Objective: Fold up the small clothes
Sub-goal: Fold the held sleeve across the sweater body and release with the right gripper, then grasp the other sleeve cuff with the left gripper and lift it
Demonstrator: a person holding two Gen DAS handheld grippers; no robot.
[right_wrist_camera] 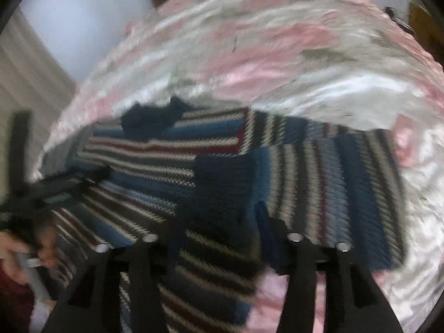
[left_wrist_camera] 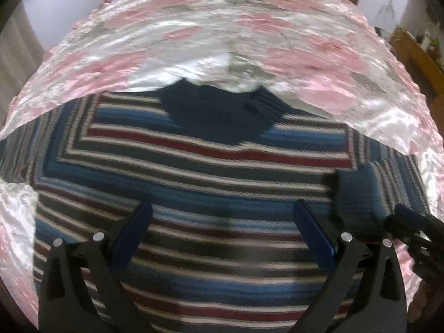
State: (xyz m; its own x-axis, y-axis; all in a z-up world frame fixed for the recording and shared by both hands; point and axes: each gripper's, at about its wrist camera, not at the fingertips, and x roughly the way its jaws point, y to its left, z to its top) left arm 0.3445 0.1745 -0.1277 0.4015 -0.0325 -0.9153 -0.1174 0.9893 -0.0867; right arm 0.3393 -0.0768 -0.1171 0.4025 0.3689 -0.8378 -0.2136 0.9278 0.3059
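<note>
Sweater, striped knit with navy collar, lies flat on the floral satin bedspread, collar toward the far side, body running away from the cameras. Its right sleeve is doubled inward, navy cuff resting on the chest. Left gripper hovers over mid-body, fingers well apart, nothing between them. Right gripper sits at the cuff, fingers apart; blur hides whether either touches the knit. Judgement: the right gripper is nearer the sleeve fold; the left sleeve, stretched sideways, falls to the left gripper.
</note>
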